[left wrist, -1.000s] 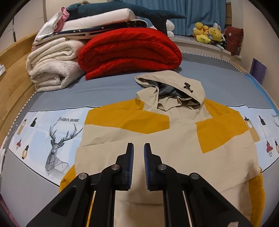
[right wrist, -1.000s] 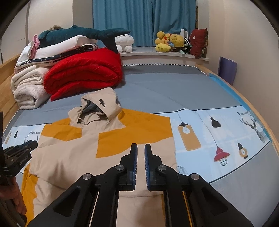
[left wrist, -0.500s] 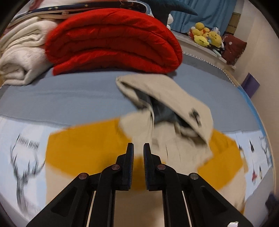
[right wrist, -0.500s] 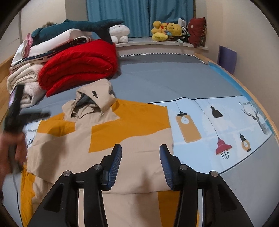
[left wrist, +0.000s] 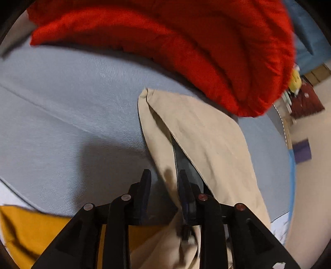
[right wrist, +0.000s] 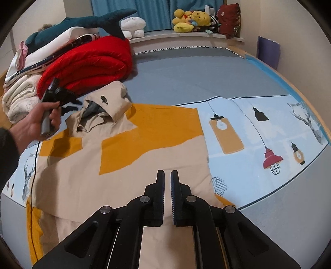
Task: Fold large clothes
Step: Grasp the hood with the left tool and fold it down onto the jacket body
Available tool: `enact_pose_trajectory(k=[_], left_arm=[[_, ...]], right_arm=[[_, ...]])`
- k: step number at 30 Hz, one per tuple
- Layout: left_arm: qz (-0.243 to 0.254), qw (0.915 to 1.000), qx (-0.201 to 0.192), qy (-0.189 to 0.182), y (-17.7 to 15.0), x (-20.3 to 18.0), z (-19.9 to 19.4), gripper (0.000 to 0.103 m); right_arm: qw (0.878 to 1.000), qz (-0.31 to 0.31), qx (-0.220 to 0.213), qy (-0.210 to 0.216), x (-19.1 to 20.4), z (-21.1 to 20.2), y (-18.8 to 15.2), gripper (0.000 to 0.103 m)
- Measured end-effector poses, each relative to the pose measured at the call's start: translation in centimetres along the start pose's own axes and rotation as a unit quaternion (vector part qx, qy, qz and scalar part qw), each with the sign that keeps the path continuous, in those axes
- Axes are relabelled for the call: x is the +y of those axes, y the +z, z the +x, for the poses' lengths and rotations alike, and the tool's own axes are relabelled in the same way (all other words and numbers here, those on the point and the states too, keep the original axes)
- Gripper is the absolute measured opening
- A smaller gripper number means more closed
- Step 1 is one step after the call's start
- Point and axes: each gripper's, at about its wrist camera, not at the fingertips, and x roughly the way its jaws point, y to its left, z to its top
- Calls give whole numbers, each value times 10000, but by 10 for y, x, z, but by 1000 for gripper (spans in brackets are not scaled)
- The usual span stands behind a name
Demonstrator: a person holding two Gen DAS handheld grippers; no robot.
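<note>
Right wrist view showed the bed (right wrist: 196,70), grey across the far half with a pale blue printed band of lamps and deer nearer the camera. On it the beige and mustard jacket (right wrist: 115,163) lay flat and spread, its hood (right wrist: 109,97) toward twelve o'clock. At ten o'clock from the jacket a folded red quilt (right wrist: 89,64) sat beside a stack of white blankets (right wrist: 18,97), with a blue plush shark (right wrist: 82,22) on top. Yellow plush toys (right wrist: 190,18) lined the ledge at twelve o'clock. At nine o'clock a hand (right wrist: 35,122) held the left gripper (right wrist: 71,104) at the hood's left edge. The right gripper (right wrist: 167,175) hovered above the jacket's lower right part, its fingers drawn almost together with nothing between them.

Left wrist view, blurred, showed the quilt (left wrist: 186,41) filling the top and the hood (left wrist: 206,140) running from centre toward five o'clock. The left gripper (left wrist: 163,178) had its jaws opening, fingers narrowly apart, with the hood's beige front edge between them; whether the pads pressed on it could not be told.
</note>
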Motion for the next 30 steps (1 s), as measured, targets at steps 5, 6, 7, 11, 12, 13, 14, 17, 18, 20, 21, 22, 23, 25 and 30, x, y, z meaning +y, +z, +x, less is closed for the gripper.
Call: enact_pose_trajectory(k=[5, 6, 7, 11, 12, 13, 14, 17, 18, 20, 21, 22, 23, 25, 30], left_arm=[[-111, 9994, 311, 62, 0, 1, 25, 2], [-94, 9997, 236, 36, -1, 0, 22, 2], [1, 9999, 106, -19, -3, -4, 13, 0], [903, 9941, -576, -162, -27, -39, -54, 0], [1261, 9892, -730, -142, -40, -51, -74, 0], [1574, 9838, -846, -128, -52, -61, -91, 0], [1857, 9777, -965, -147, -67, -70, -109, 0], [2674, 9526, -1414, -318, -132, -91, -174, 0], [2928, 9429, -1547, -347, -161, -92, -195, 0], [3283, 9294, -1665, -268, -209, -87, -216, 0], [3486, 9219, -1680, -168, -240, -81, -224, 0], [3736, 9123, -1675, 17, -279, -71, -228, 0], [3906, 9066, -1587, 200, -305, -64, -225, 2], [3961, 9101, -1100, 514, -354, -39, -210, 3], [2572, 9628, -690, 463, -374, 17, -235, 7]], right_arm=[[10000, 22, 1, -2, 1, -1, 0, 7], [10000, 65, 10, 19, 0, -2, 0, 7], [9999, 93, 10, 45, -1, -2, 1, 7], [9999, 141, -65, 75, -4, -10, 7, 7], [9998, 168, -97, 89, -6, -12, 9, 7], [9996, 212, -133, 97, -8, -15, 11, 7], [9995, 259, -156, 106, -10, -17, 12, 7], [9985, 462, -188, 237, -16, -23, 15, 7], [9981, 500, -226, 293, -16, -27, 16, 7], [9976, 519, -311, 334, -17, -33, 17, 7], [9972, 545, -361, 376, -18, -36, 17, 7], [9966, 591, -385, 420, -18, -39, 17, 7], [9961, 636, -399, 457, -19, -41, 17, 7], [9946, 738, -454, 562, -21, -46, 17, 7], [9937, 747, -470, 693, -15, -50, 15, 12]])
